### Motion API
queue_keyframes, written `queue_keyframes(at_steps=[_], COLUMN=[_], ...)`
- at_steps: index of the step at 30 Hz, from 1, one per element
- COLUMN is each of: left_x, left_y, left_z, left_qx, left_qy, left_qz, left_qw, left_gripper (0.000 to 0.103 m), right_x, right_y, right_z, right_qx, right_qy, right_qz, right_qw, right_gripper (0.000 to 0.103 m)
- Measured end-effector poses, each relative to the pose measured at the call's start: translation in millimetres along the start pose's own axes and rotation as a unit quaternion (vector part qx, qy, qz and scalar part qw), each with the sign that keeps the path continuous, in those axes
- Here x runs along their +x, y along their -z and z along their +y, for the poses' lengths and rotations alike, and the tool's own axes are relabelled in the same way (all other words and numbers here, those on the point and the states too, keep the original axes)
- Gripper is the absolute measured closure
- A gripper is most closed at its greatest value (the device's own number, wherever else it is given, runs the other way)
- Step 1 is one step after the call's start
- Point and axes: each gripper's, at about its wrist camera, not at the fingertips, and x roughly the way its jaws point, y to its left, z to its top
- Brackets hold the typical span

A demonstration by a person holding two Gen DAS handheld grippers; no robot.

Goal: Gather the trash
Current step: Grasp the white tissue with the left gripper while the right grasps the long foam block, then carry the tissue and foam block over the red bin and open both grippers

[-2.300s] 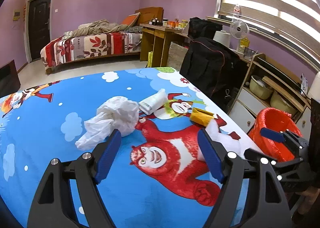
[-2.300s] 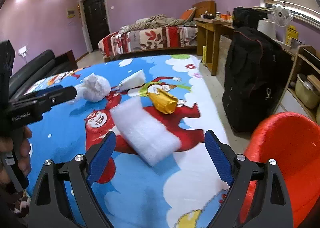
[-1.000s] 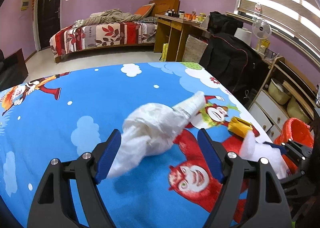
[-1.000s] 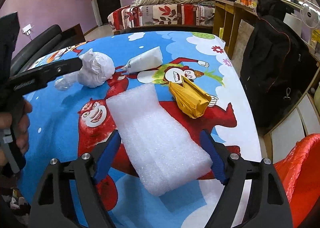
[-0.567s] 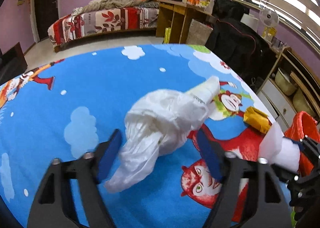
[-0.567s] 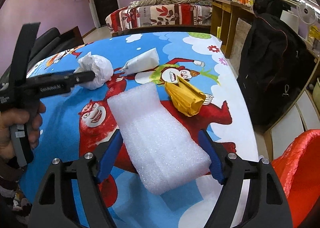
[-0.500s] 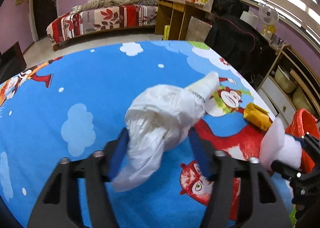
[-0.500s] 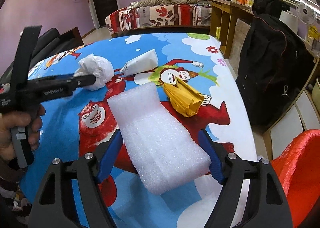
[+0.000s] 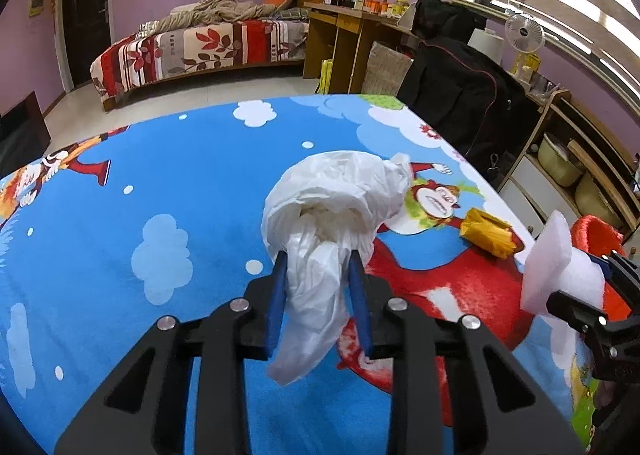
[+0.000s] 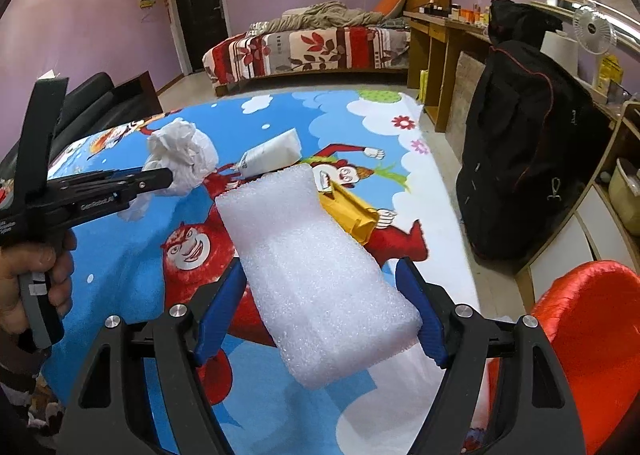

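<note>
Left wrist view: the left hand-held gripper (image 9: 318,287) is clamped on the twisted neck of a crumpled white plastic bag (image 9: 336,199). The bag's bulk swells away from the blue pads, and a loose tail hangs toward the camera, so its long axis runs roughly along the fingers. It sits over a tabletop (image 9: 168,183) covered in a blue cartoon cloth. At the right edge, a white foam block (image 9: 550,263) is held in front of a red trash bag (image 9: 600,231). A crumpled yellow wrapper (image 9: 486,232) lies on the cloth.

Right wrist view: the right hand-held gripper (image 10: 320,311) grips the foam block by its long sides, its long axis pointing away and slightly left. The far end appears raised off the cloth. The red trash bag gapes at the lower right, beside the tabletop. The yellow wrapper and a white paper packet (image 10: 272,153) lie loose.

Judged from this, two pieces are gripped but not yet binned, and two remain.
</note>
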Motion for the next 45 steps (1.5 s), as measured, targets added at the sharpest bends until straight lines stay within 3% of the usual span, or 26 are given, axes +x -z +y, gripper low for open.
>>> queue_keyframes(at_steps=[27, 45], left_x=[-51.0, -69.2], left_y=[-1.8, 4.3], left_z=[-100.8, -203.2], left_qx=[0.070, 0.146], left_qy=[0.067, 0.130], left_qz=[-0.047, -0.059], left_qw=[0.9942, 0.9789], left_gripper=[0.074, 0.074], right_x=[-70.8, -130.4], right_y=[22.3, 63.3], right_z=[-55.2, -134.8], right_qx=[0.048, 0.114], right_qy=[0.060, 0.143], right_qz=[-0.056, -0.083], right_qw=[0.995, 0.980], right_gripper=[0.030, 0.030])
